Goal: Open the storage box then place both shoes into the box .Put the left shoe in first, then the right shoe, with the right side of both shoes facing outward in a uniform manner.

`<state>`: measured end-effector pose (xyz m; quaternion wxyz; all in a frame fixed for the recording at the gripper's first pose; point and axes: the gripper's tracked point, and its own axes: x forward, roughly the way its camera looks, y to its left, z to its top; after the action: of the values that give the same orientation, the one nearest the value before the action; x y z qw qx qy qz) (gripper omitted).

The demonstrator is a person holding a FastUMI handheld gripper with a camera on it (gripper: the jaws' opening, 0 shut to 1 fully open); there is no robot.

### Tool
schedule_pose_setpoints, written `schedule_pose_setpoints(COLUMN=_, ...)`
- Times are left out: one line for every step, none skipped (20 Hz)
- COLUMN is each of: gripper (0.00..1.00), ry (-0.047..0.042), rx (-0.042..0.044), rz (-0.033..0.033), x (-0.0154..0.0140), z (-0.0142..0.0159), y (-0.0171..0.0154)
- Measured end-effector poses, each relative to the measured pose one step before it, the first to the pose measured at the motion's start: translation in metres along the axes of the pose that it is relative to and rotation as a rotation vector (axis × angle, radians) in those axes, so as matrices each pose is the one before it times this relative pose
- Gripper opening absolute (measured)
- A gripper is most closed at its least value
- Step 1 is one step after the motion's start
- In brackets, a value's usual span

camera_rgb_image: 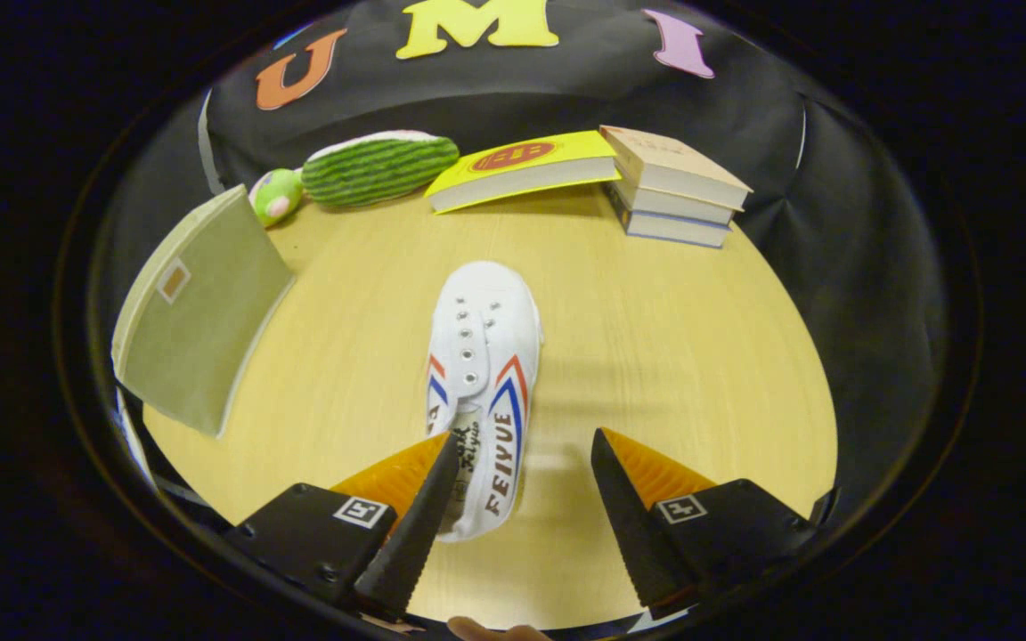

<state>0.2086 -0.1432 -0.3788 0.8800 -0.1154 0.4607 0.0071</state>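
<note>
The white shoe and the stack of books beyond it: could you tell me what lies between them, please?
Only bare wooden table shows between the white shoe and the stack of books in the gripper view. The open tongs straddle the shoe's heel.

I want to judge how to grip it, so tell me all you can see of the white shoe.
The white shoe looks like canvas, low-cut, with metal eyelets and no laces visible, plus red and blue chevron stripes on both sides. It lies sole-down on the wooden table, toe pointing away toward the books, heel nearest the gripper. The fingers are open; the heel sits between them, close against the left finger, which overlaps its edge.
</note>
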Motion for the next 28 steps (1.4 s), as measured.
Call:
schedule_pose_setpoints(gripper=0.92, ry=0.02612, rx=-0.00592, rz=0.01317, x=0.00606, z=-0.00573, y=0.00572)
schedule_pose_setpoints(gripper=0.82, ry=0.01729, rx=0.00146, rz=0.02209, x=0.00558, z=-0.00251, y=0.00779)
schedule_pose_setpoints(gripper=0.76, ry=0.00691, rx=-0.01254, rz=-0.00525, x=0.00149, z=-0.00069, y=0.00050)
schedule_pose_setpoints(gripper=0.67, ry=-0.02122, rx=-0.02257, rz=-0.03802, x=0.00240, z=0.00412, y=-0.00611)
schedule_pose_setpoints(gripper=0.66, ry=-0.01919, rx=-0.02128, rz=0.00581, x=0.00450, z=0.00338, y=0.00400)
schedule_pose_setpoints(gripper=0.59, ry=-0.02196, rx=-0.00245, rz=0.00066, x=0.00421, z=0.00311, y=0.00071)
schedule_pose_setpoints(gripper=0.52, ry=-0.00930, rx=0.02996, rz=0.02984, x=0.00162, z=0.00125, y=0.00653)
schedule_pose_setpoints(gripper=0.45, ry=-0.00987, rx=0.05612, rz=0.00582, x=0.00139, z=0.00011, y=0.00199)
schedule_pose_setpoints(gripper=0.30, ry=-0.01080, rx=0.03655, rz=0.00633, x=-0.00241, z=0.00073, y=-0.00212)
schedule_pose_setpoints(gripper=0.22, ry=-0.00772, rx=0.05829, rz=0.00147, x=0.00045, z=0.00210, y=-0.00829)
schedule_pose_setpoints(gripper=0.13, ry=-0.01411, rx=0.06564, rz=0.02592, x=0.00120, z=-0.00070, y=0.00378)
schedule_pose_setpoints(gripper=0.06, ry=-0.00820, rx=0.04952, rz=0.03747, x=0.00063, z=0.00053, y=0.00316)
schedule_pose_setpoints(gripper=0.06, ry=0.00589, rx=0.03469, rz=0.02989, x=-0.00093, z=-0.00206, y=-0.00004)
schedule_pose_setpoints(gripper=0.06, ry=0.00183, rx=0.03954, rz=0.03449, x=-0.00309, z=-0.00099, y=0.00348)
schedule_pose_setpoints(gripper=0.06, ry=0.00039, rx=0.03171, rz=0.01826, x=-0.00290, z=0.00111, y=0.00179)
schedule_pose_setpoints(gripper=0.06, ry=0.00158, rx=0.02361, rz=0.01270, x=-0.00291, z=0.00065, y=0.00156)
schedule_pose_setpoints(gripper=0.06, ry=-0.00229, rx=0.02144, rz=0.02136, x=-0.00522, z=0.00208, y=0.00529)
schedule_pose_setpoints(gripper=0.06, ry=0.00292, rx=0.01772, rz=0.02857, x=-0.00490, z=0.00059, y=0.00665)
schedule_pose_setpoints(gripper=0.06, ry=0.00209, rx=0.01223, rz=0.04500, x=-0.00626, z=-0.00017, y=0.01149)
schedule_pose_setpoints(gripper=0.06, ry=0.00071, rx=0.01239, rz=0.04151, x=-0.00613, z=0.00035, y=0.01147)
schedule_pose_setpoints(gripper=0.06, ry=-0.00608, rx=0.02603, rz=0.03447, x=-0.00560, z=0.00289, y=0.00885)
schedule_pose_setpoints(gripper=0.05, ry=-0.00296, rx=0.00711, rz=0.02536, x=-0.00604, z=0.00203, y=0.01151)
schedule_pose_setpoints(gripper=0.05, ry=-0.00552, rx=0.00308, rz=0.00955, x=-0.00783, z=0.00126, y=0.00981)
schedule_pose_setpoints(gripper=0.05, ry=-0.01015, rx=-0.00514, rz=-0.00249, x=-0.00658, z=0.00234, y=0.00900)
schedule_pose_setpoints(gripper=0.06, ry=-0.01288, rx=-0.00278, rz=-0.00515, x=-0.00692, z=0.00284, y=0.00932)
schedule_pose_setpoints(gripper=0.05, ry=-0.01327, rx=0.00333, rz=-0.00277, x=-0.00639, z=0.00377, y=0.00993)
schedule_pose_setpoints(gripper=0.06, ry=-0.01612, rx=0.00223, rz=0.00613, x=-0.00689, z=0.00379, y=0.01356)
schedule_pose_setpoints(gripper=0.06, ry=-0.00993, rx=-0.00151, rz=0.00935, x=-0.00566, z=0.00344, y=0.01431)
